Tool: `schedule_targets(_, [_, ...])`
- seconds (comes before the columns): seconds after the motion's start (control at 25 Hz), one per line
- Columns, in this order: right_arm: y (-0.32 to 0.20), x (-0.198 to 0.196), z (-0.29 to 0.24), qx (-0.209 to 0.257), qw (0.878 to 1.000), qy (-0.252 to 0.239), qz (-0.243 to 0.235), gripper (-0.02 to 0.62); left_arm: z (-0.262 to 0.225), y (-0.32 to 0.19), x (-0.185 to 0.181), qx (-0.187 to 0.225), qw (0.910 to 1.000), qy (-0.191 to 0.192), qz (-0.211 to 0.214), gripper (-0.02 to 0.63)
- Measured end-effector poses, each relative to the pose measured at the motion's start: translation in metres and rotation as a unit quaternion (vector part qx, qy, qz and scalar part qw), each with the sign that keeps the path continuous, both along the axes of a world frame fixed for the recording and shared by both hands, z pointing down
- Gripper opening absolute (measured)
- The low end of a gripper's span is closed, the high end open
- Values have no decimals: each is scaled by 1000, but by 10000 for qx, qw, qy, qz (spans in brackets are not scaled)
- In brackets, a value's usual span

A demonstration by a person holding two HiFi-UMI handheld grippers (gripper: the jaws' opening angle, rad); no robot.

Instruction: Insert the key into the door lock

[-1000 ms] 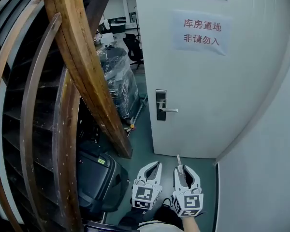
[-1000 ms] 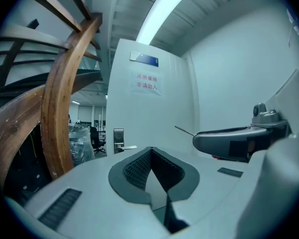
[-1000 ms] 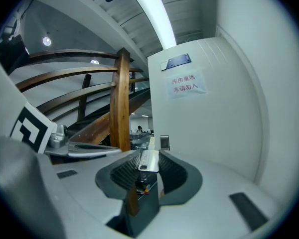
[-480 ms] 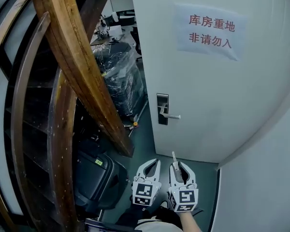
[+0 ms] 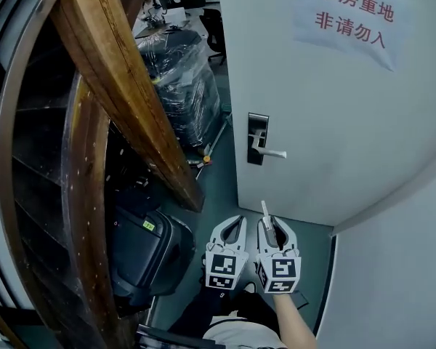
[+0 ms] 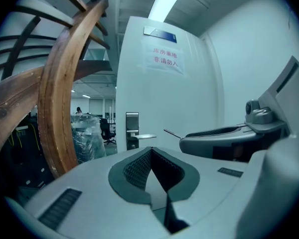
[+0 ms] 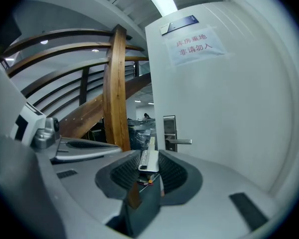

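A white door (image 5: 327, 115) carries a dark lock plate (image 5: 258, 138) with a silver lever handle (image 5: 274, 152). Low in the head view my two grippers are side by side, well short of the door. My right gripper (image 5: 270, 222) is shut on a silver key (image 5: 264, 210) whose blade points up toward the lock. The right gripper view shows the key (image 7: 149, 157) between the pads, with the lock plate (image 7: 169, 128) ahead. My left gripper (image 5: 237, 220) is shut with nothing in it. The left gripper view shows its pads (image 6: 134, 171) meeting and the lock plate (image 6: 132, 129) beyond.
A curved wooden stair beam (image 5: 123, 86) slants down at the left, ending near the door's foot. A black case (image 5: 142, 257) lies under it, and a plastic-wrapped stack (image 5: 178, 86) stands behind. A paper sign (image 5: 352, 13) hangs on the door. A white wall (image 5: 392, 267) closes the right.
Both grippers have come up and closer to the door, and the lock plate now sits nearer in the head view. The key stays held in my right gripper.
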State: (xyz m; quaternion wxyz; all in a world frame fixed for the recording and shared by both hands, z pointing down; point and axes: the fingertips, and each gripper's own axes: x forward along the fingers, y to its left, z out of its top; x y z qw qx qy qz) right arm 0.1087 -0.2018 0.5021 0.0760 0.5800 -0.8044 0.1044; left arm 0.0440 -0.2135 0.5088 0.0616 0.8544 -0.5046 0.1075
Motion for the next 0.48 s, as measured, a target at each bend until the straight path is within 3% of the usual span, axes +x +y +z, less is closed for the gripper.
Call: schedule_targets(0.48, [-120,-27,80,-22,9988,346,349,118,76,-51,-49,5,9999,32,112,3])
